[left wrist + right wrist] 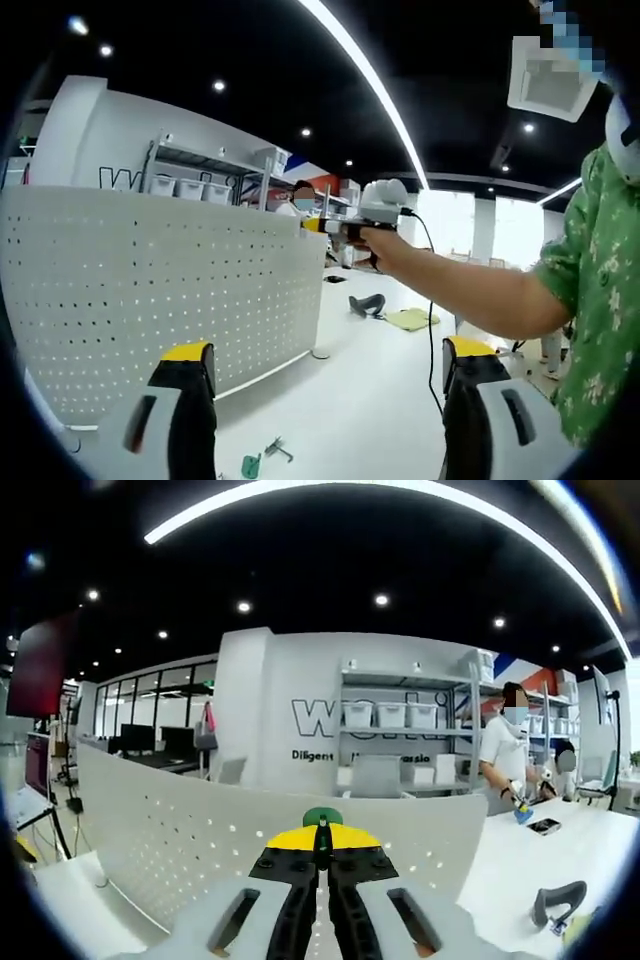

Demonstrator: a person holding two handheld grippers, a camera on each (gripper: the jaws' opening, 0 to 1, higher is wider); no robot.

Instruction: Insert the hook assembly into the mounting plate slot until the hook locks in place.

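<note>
Right gripper (322, 852): jaws pinched together on a green-tipped hook (322, 817), raised to the top edge of the pegboard (200, 845), likely lining up for insertion.
Left gripper (325, 365): jaws wide apart, nothing held, hanging back low beside the panel.
Spare parts: small green hook (251, 465) and metal piece (277, 449) lying on the white table (360, 400).
Room: bright office, shelving with bins, a person standing at a far table.

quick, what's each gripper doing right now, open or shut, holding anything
Left gripper: open, jaws wide apart, nothing between them.
Right gripper: shut on a small green part at the top edge of the white pegboard.
</note>
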